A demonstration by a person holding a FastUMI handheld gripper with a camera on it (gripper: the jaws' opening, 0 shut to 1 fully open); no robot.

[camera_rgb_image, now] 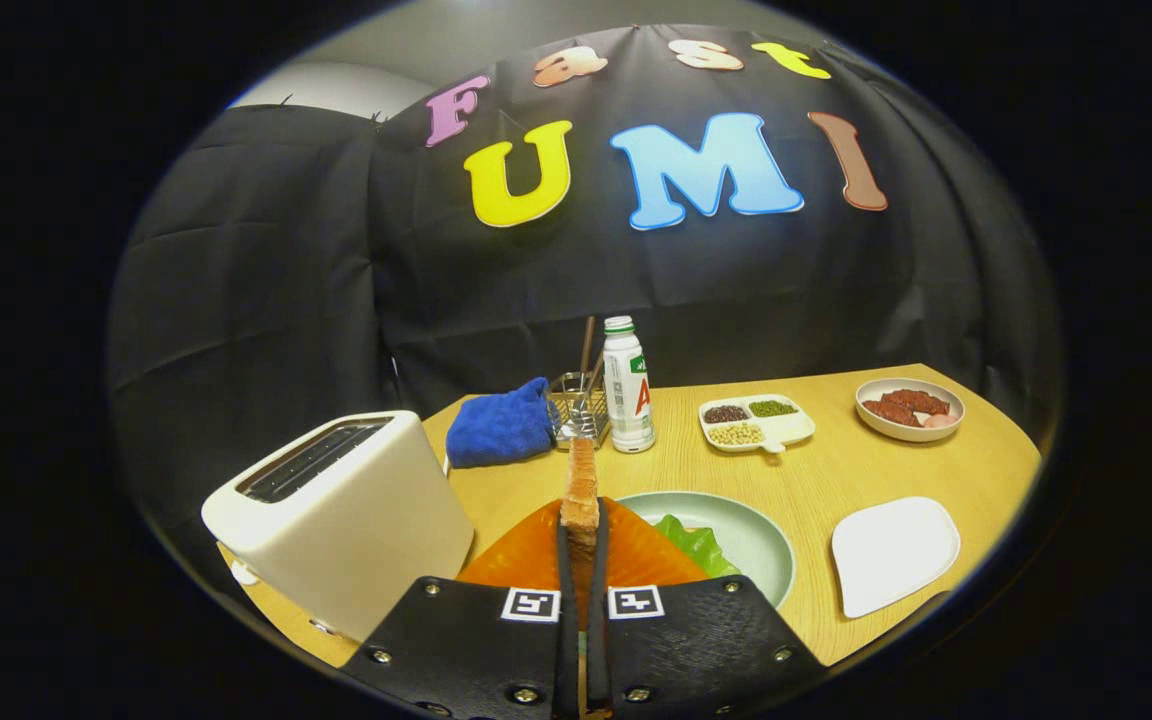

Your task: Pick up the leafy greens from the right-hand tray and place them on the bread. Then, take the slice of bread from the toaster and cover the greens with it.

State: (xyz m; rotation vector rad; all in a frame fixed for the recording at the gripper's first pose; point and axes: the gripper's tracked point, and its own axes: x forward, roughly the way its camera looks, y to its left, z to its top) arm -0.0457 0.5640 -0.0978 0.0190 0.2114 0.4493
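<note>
Staged kitchen corner inside a cloth-walled booth, not a lived-in home. Wooden worktop [836, 470] backed by black cloth wall [266, 300]. Laid out as for a light meal: white toaster [346, 515], blue cloth [501, 425], wire utensil holder [576, 405], drink bottle [628, 385], divided dish of beans [756, 420], bowl of meat [909, 408], green plate [751, 535], white tray [894, 553].

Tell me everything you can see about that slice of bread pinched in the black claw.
The slice of bread stands on edge, upright, seen edge-on, so it looks narrow. Its crust is golden brown and rough, like toast. The gripper is shut on its lower part, one black finger on each face. It hangs above the orange mat, beside the green plate with leafy greens, right of the white toaster.
</note>
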